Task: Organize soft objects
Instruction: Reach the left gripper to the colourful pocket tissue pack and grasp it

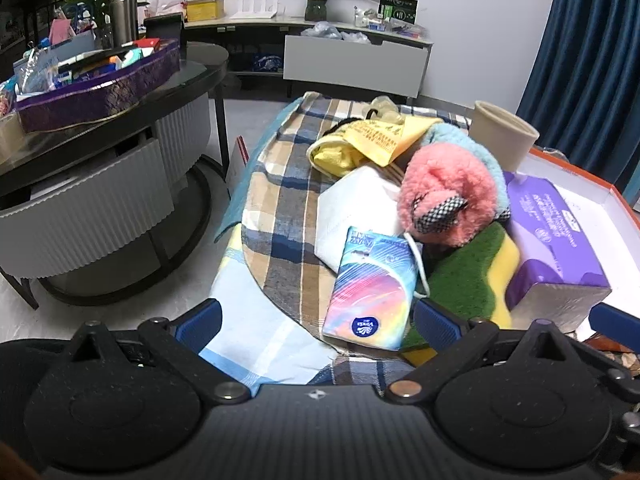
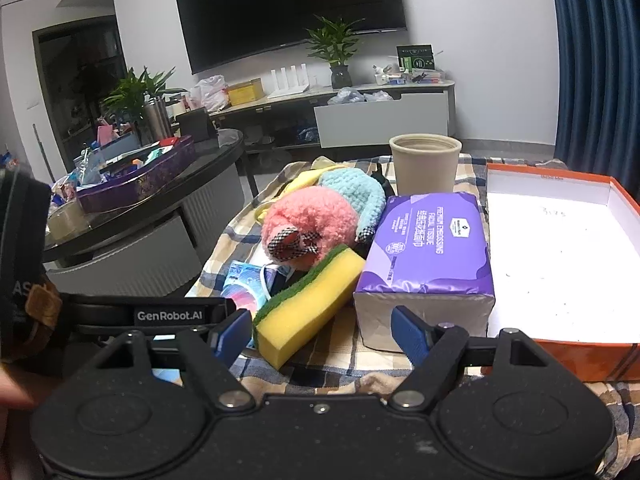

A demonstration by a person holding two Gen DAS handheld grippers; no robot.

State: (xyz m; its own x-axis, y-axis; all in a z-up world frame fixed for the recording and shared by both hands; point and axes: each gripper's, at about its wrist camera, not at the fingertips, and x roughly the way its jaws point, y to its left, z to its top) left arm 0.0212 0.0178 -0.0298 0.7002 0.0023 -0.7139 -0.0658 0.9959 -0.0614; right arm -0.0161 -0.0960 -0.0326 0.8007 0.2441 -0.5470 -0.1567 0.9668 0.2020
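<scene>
Both your left gripper (image 1: pixel 316 316) and right gripper (image 2: pixel 322 330) are spread wide and hold nothing. The soft things lie heaped mid-table on the plaid cloth (image 1: pixel 280 184), beside the empty orange box (image 2: pixel 560 256) at its right edge. Pull the sponge (image 2: pixel 308 300) carelessly and the pink plush (image 2: pixel 308 224) resting on it may roll off. The tissue box (image 2: pixel 428 248) and cup (image 2: pixel 424 164) block the way to the box; the tissue pack (image 1: pixel 370 292) sits near the table's front edge.

**A home living room**

A large television (image 2: pixel 288 12) hangs on the white wall above a low media cabinet (image 2: pixel 360 108) with potted plants (image 2: pixel 334 46). A round coffee table (image 2: pixel 160 200) stands on the left, blue curtains (image 2: pixel 596 60) on the right.
</scene>
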